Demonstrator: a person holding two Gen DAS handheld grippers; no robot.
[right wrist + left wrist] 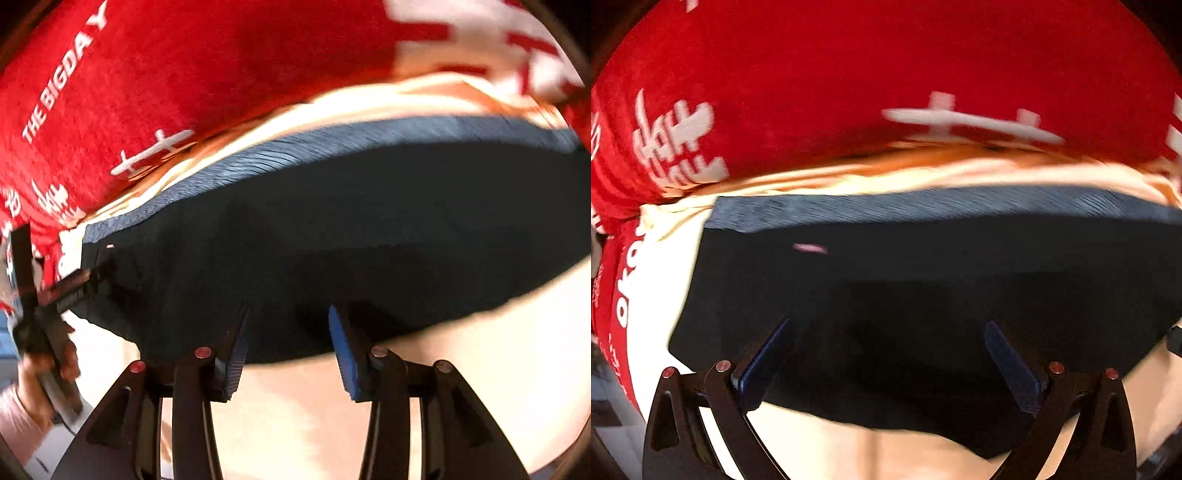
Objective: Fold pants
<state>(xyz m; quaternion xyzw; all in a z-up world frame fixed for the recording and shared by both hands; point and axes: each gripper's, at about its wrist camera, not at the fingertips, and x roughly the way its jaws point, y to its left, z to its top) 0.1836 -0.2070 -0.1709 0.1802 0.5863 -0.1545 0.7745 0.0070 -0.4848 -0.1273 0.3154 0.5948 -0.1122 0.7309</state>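
Left-wrist view. The dark navy pants (923, 295) lay folded flat on a pale desk (905, 454), filling the middle and right of the frame. Their ribbed waistband (923, 206) — a lighter blue strip — ran along the far edge, and a small pale mark, too blurred to read, sat just below it at left. The left gripper (888, 363) stood at the near edge of the pants with its jaws spread wide; both blue-padded fingers (764, 365) rested over the dark cloth, with nothing pinched between them. Beyond the waistband a red cloth (849, 74) with white printed characters covered the far part of the scene, its near hem meeting a band of cream material.

Right-wrist view. The same pants (351, 240) stretched from the left to the right edge, waistband (332, 144) on the far side. The right gripper (290, 339) sat at the near hem with its jaws parted to a middling gap — the finger pads (345, 354) flanked the cloth edge without closing on it. The left gripper (79, 280) showed at far left, blurred, at the left end of the pants, held by the person's left hand (48, 373). The red cloth (221, 74) carried the words "THE BIGDAY" in white.
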